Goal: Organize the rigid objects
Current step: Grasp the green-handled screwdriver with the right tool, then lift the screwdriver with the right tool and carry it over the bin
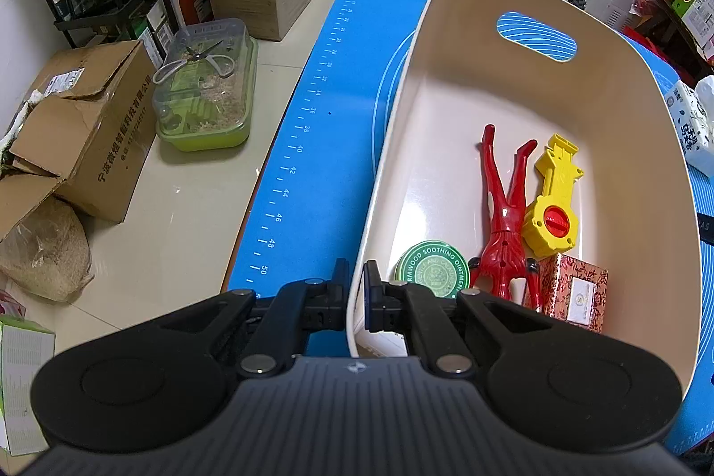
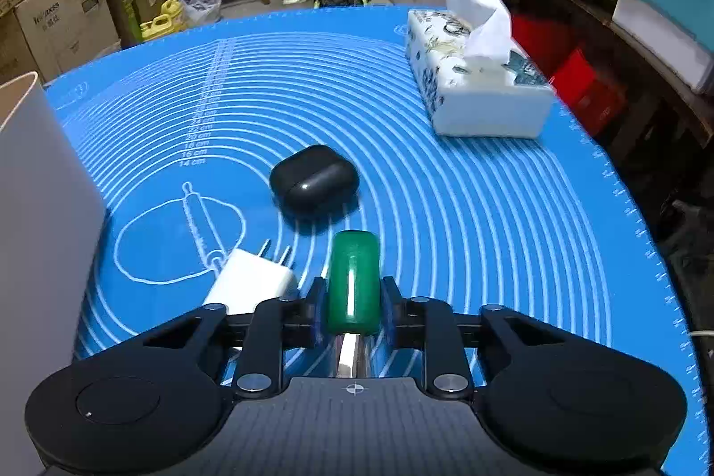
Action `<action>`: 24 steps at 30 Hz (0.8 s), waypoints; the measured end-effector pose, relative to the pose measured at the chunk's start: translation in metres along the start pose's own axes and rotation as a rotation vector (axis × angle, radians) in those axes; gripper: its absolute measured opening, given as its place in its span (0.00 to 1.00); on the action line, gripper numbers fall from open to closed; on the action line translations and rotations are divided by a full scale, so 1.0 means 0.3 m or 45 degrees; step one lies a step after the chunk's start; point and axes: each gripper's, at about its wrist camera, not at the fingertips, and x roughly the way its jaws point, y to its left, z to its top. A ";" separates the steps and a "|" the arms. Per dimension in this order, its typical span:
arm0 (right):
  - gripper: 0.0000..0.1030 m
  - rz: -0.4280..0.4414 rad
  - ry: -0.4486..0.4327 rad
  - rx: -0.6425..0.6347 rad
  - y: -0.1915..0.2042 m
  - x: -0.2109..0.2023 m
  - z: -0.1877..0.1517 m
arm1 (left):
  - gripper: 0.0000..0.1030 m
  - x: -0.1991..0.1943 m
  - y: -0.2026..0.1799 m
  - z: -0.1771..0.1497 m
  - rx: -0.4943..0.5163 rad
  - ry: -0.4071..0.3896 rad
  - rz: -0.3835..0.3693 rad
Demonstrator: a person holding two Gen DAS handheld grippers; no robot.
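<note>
Mat (image 2: 468, 208) first: blue and ringed, it covers the table and carries everything. Bin (image 1: 624, 146), cream, stands at its 9 o'clock side in the right view; the left gripper (image 1: 355, 284) pinches the bin's near rim, one finger outside and one inside, probably to steady it while things are dropped in. Already inside, near the 6 o'clock end, lie a red figure (image 1: 506, 217), a yellow toy (image 1: 553, 204), a patterned box (image 1: 573, 291) and a green tin (image 1: 433, 268), so the sorting looks well along. A tissue pack (image 2: 482, 88) sits at the mat's 1 o'clock, likely not part of the job. A black case (image 2: 314, 181) rests near the middle, untouched. A white plug (image 2: 252, 282) lies at 7 o'clock, prongs pointing away. The right gripper (image 2: 352, 304) is closed on a green cylinder (image 2: 352, 279), lengthwise along the fingers with a metal end toward the camera; whether it is lifted off the mat I cannot tell. It presumably goes to the bin next.
</note>
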 end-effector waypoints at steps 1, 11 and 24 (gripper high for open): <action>0.32 0.005 0.000 0.005 -0.003 -0.002 -0.001 | 0.08 0.001 0.001 0.001 -0.002 0.001 -0.002; 0.32 0.044 -0.097 0.055 -0.039 -0.112 0.024 | 0.08 0.000 0.003 0.002 -0.007 0.002 -0.001; 0.32 0.314 -0.359 -0.077 0.124 -0.411 0.038 | 0.07 -0.003 -0.002 0.004 -0.007 0.001 0.003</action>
